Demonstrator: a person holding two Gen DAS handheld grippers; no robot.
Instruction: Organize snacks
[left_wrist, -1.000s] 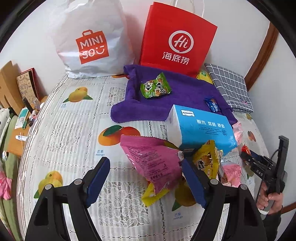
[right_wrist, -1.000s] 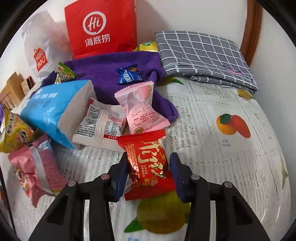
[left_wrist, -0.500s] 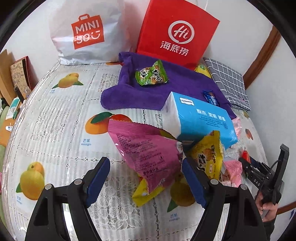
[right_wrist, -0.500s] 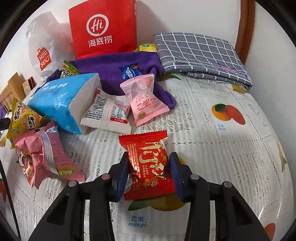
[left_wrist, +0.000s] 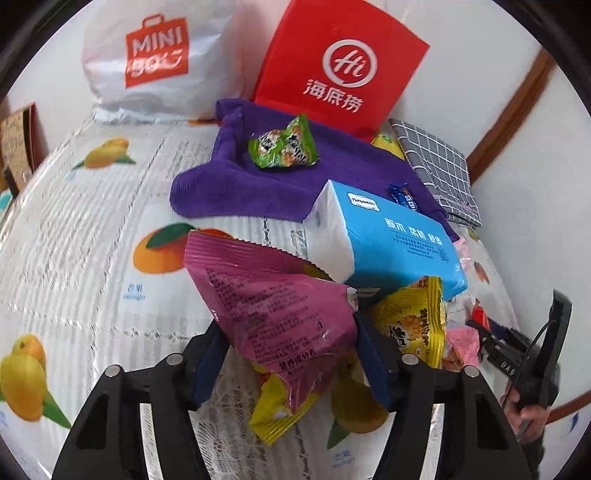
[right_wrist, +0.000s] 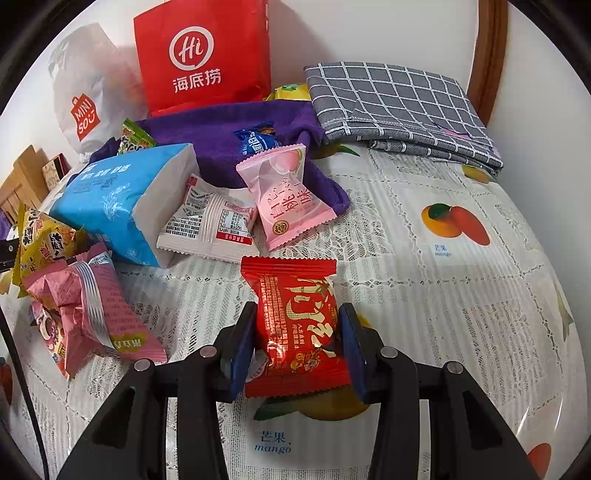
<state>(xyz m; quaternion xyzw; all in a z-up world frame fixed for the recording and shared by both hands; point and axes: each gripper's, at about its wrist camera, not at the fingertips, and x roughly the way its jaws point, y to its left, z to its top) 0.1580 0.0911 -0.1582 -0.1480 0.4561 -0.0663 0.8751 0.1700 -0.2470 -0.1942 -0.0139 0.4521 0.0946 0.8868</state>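
Observation:
My left gripper (left_wrist: 290, 356) is shut on a magenta snack bag (left_wrist: 273, 295) and holds it over a yellow packet (left_wrist: 280, 410) on the table. A yellow-orange snack bag (left_wrist: 413, 321) lies just right of it, against a blue tissue pack (left_wrist: 391, 236). My right gripper (right_wrist: 295, 343) is shut on a red snack packet (right_wrist: 299, 317) just above the tablecloth. It also shows in the left wrist view (left_wrist: 480, 328). A pink peach packet (right_wrist: 288, 195), a white packet (right_wrist: 210, 221) and a crumpled pink bag (right_wrist: 88, 314) lie ahead of it.
A purple towel (left_wrist: 236, 173) holds a green snack (left_wrist: 282, 144) and a blue candy (right_wrist: 256, 142). A red Hi bag (left_wrist: 340, 70) and a white Miniso bag (left_wrist: 155, 59) stand at the back wall. A folded grey checked cloth (right_wrist: 399, 107) lies at the back right.
My left gripper has closed in on the magenta bag and gripped it. My right gripper has drawn back from the pile with the red packet in it.

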